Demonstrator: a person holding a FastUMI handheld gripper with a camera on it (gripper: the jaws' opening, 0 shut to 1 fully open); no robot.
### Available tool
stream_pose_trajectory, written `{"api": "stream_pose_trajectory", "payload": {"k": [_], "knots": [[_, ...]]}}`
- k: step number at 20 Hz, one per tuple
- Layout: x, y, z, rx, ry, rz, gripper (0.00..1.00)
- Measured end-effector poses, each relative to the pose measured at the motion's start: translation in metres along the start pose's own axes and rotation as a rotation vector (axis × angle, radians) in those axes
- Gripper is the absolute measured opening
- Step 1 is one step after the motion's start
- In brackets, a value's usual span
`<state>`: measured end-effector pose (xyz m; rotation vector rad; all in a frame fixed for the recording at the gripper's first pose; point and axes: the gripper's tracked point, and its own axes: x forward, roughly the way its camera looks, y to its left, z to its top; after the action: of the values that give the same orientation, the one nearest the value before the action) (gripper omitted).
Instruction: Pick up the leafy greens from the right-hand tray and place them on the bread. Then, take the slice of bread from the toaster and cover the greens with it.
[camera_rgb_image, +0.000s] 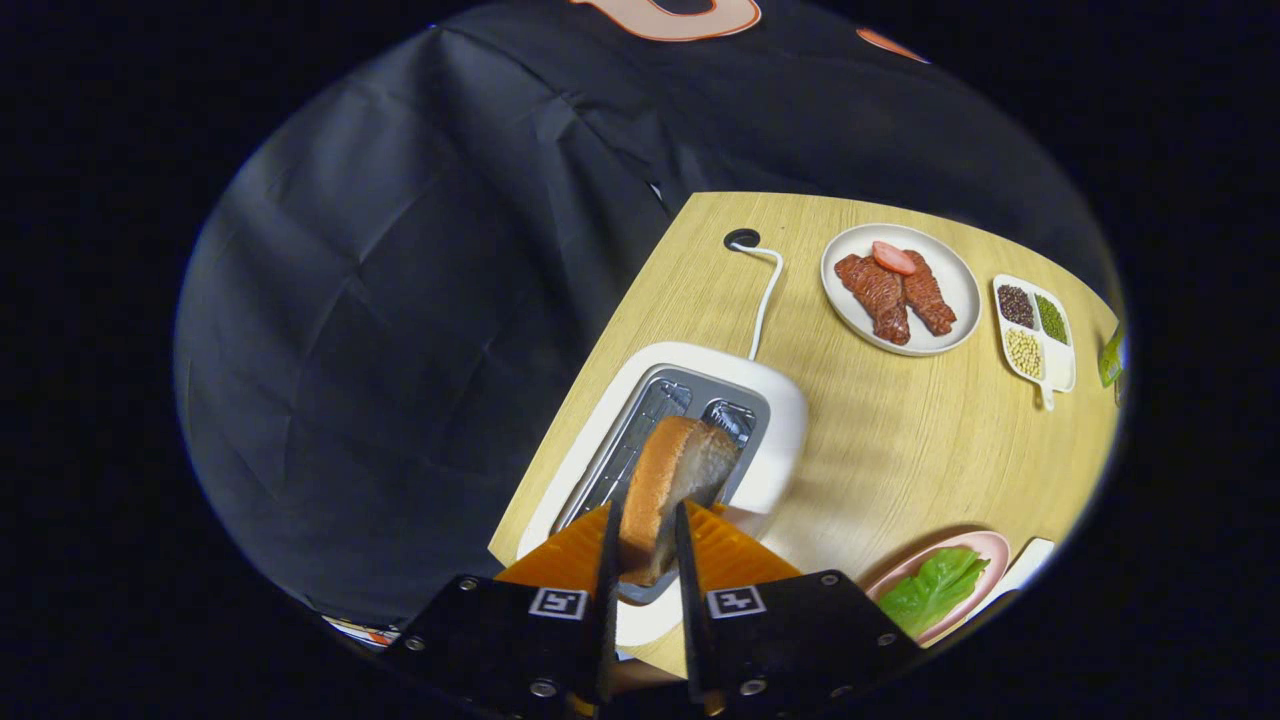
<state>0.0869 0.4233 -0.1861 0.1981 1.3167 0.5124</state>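
Note:
A slice of bread (668, 480) stands on edge between my two fingers, above the slots of the white toaster (775, 425). My gripper (645, 525) is shut on the slice, both fingers pressing its flat sides. The leafy greens (932, 590) lie on a pink plate (985, 548) to the right of my fingers, near the table's front edge. Whatever lies under the greens is hidden.
Beyond the toaster sits a round plate of meat slices (900, 288), with a small divided dish of beans (1035, 330) to its right. The toaster's white cable (765, 300) runs to a hole in the wooden table (900, 440). The table's left edge drops off beside the toaster.

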Motion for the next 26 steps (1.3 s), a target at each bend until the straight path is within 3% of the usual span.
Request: {"api": "stream_pose_trajectory", "payload": {"k": [2, 4, 15, 21, 26], "knots": [[-0.007, -0.003, 0.002, 0.004, -0.034, 0.010, 0.12], [-0.019, 0.000, 0.003, 0.019, -0.062, 0.041, 0.10], [-0.109, -0.006, -0.001, -0.005, -0.262, 0.116, 0.09], [-0.147, -0.040, -0.022, 0.042, -0.321, 0.118, 0.09], [-0.150, -0.079, -0.048, 0.087, -0.336, 0.102, 0.09]]}}
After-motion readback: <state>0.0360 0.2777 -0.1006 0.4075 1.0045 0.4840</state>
